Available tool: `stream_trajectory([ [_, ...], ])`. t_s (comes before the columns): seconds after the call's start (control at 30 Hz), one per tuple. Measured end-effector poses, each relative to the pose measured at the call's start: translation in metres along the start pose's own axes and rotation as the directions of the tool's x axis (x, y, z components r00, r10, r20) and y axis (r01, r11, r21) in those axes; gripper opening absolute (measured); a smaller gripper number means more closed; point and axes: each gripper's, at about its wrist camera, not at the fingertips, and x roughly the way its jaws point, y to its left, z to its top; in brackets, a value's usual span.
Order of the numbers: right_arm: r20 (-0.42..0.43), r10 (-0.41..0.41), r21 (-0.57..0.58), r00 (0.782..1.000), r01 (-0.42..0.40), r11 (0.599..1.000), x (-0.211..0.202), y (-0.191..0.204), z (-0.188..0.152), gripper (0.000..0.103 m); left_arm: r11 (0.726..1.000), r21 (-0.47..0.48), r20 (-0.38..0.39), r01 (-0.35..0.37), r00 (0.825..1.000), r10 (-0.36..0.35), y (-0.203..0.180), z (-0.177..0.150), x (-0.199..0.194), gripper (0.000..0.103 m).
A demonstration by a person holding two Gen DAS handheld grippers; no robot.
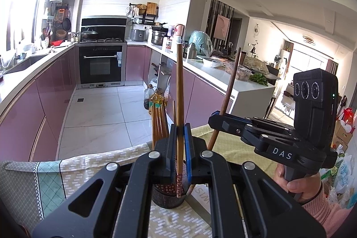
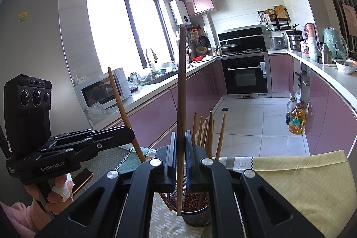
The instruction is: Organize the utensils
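Each gripper, left gripper (image 1: 180,137) and right gripper (image 2: 180,144), is clamped on one chopstick (image 1: 179,90), so lower both straight into the mesh cup (image 2: 196,213) at the bottom middle.

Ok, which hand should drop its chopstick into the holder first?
Probably right. The right tongs hold the upright chopstick with its tip at the mesh holder's near rim; the left tongs' leaning chopstick apparently ends outside it.
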Motion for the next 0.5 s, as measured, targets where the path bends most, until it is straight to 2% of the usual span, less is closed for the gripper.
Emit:
stream_trajectory([
  [0.5,0.002,-0.008,-0.001,1.000,0.008,1.000,0.005,0.000,0.003,0.006,1.000,-0.007,0.005,-0.014,1.000,0.014,0.004,0.010,0.011,0.007],
])
